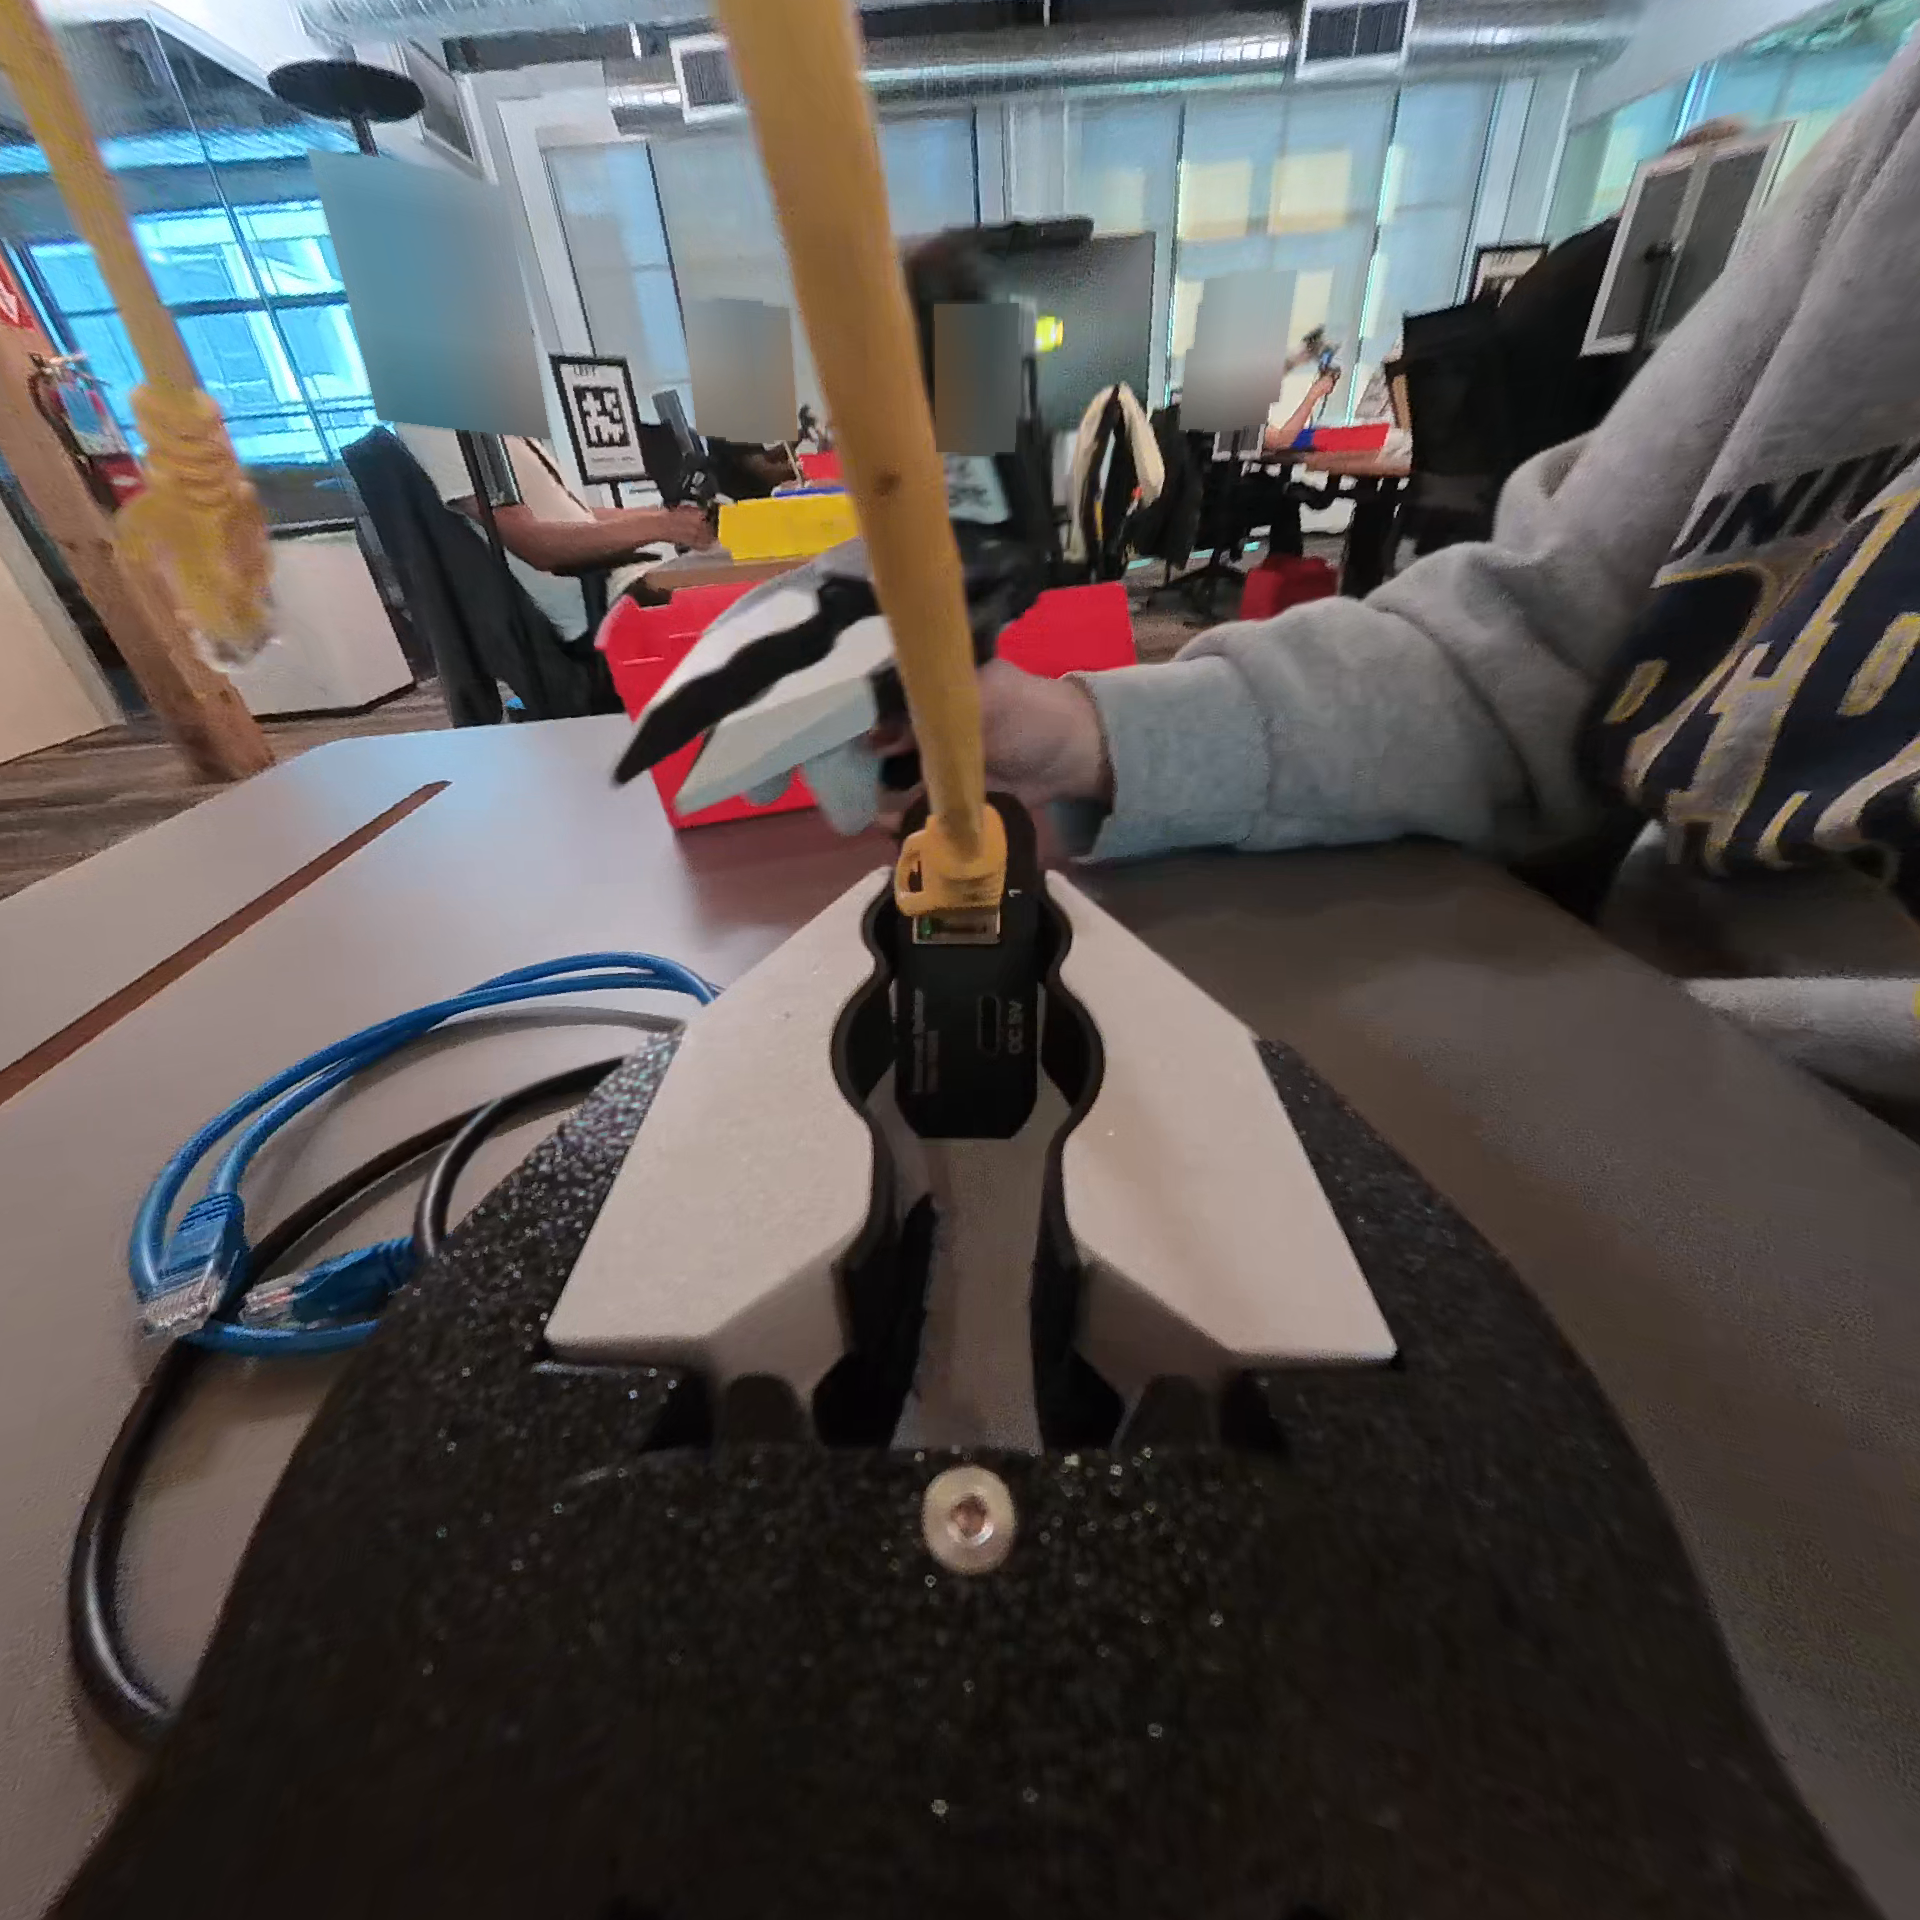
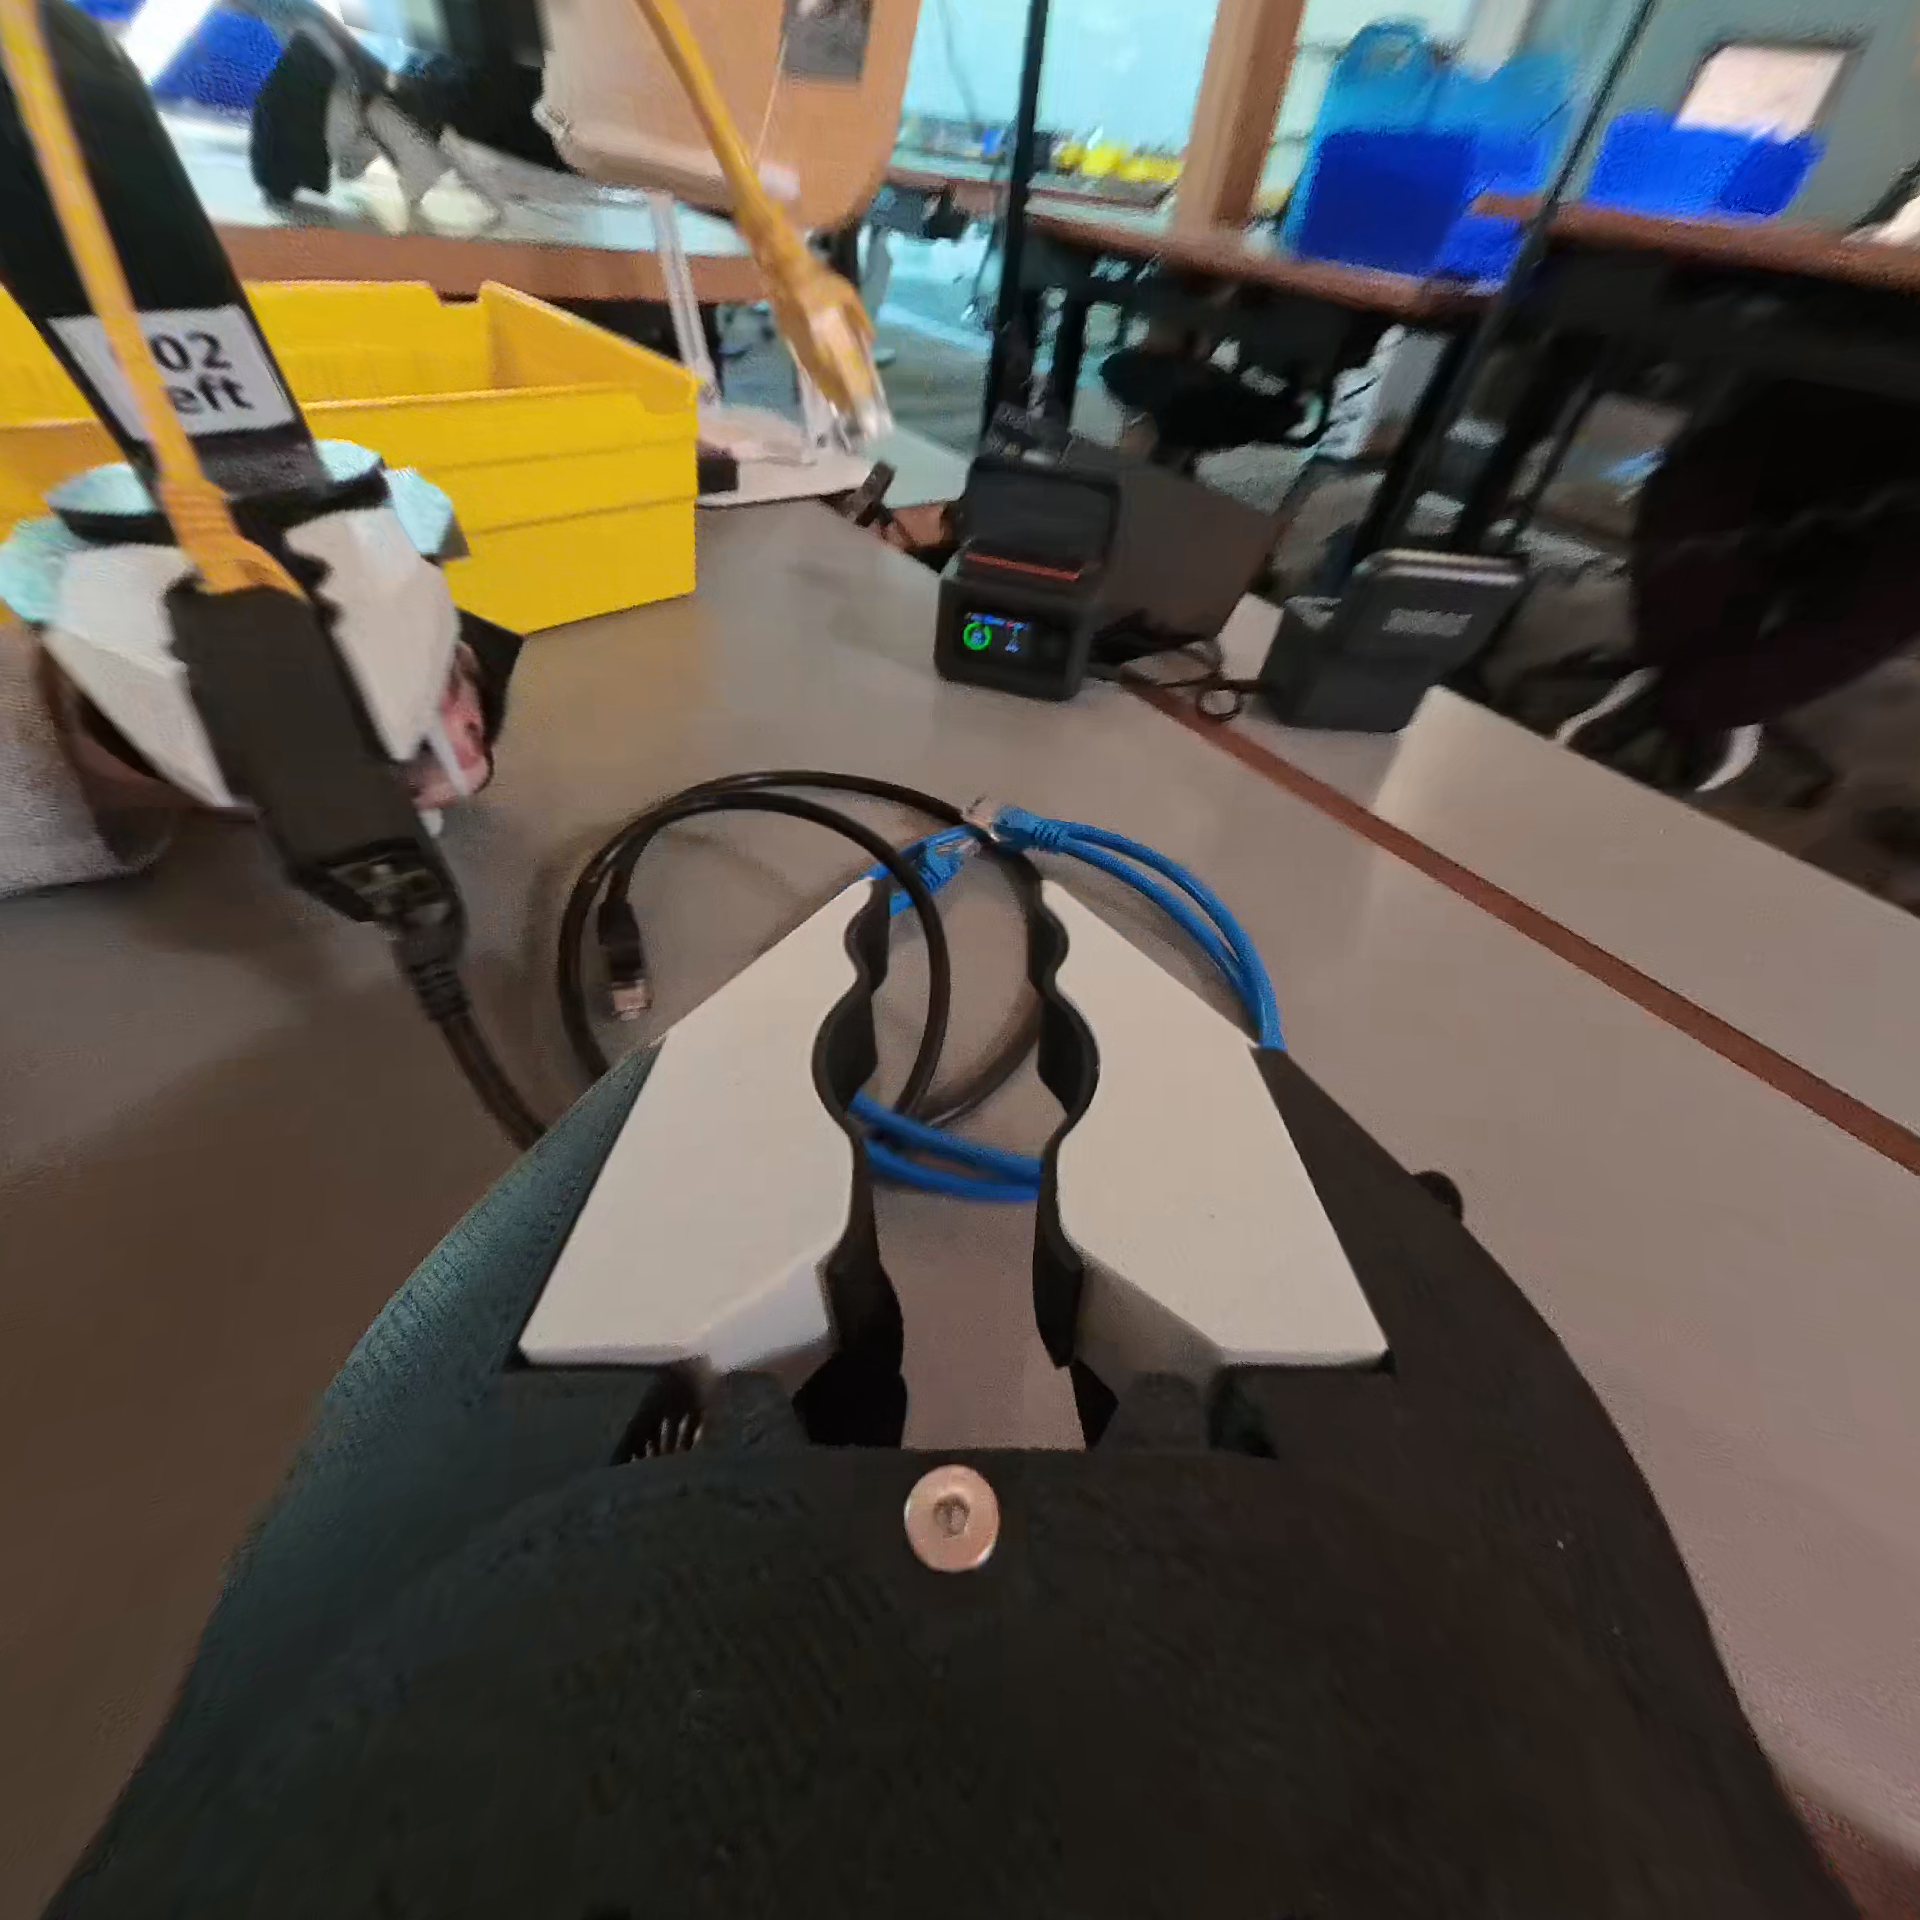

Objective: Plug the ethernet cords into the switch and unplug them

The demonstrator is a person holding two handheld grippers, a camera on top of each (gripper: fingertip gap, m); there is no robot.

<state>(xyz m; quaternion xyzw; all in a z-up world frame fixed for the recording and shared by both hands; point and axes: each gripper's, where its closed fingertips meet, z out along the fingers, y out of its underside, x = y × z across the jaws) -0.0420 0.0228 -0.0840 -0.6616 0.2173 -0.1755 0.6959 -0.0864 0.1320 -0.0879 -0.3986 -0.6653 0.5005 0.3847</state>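
My left gripper [image 1: 966, 904] is shut on a small black switch [image 1: 966, 1049], held above the table. A yellow ethernet cord [image 1: 883, 468] is plugged into the switch's far end by its yellow plug [image 1: 951, 868]. Its other plug [image 1: 203, 540] dangles free at the upper left. In the right wrist view a black cord [image 2: 457, 1029] sits in the switch's [image 2: 301, 748] lower end, and its free plug [image 2: 623, 966] lies on the table. My right gripper [image 2: 956, 904] is open and empty over a coiled blue ethernet cord [image 2: 1174, 894], which also shows in the left wrist view [image 1: 312, 1122].
A yellow bin [image 2: 520, 436] stands behind the left gripper [image 2: 260, 623]. A black device with a lit screen [image 2: 1018, 623] sits farther back on the grey table [image 2: 1455, 1039]. A red bin [image 1: 1070, 634] and a person's grey sleeve [image 1: 1351, 707] are beyond the switch.
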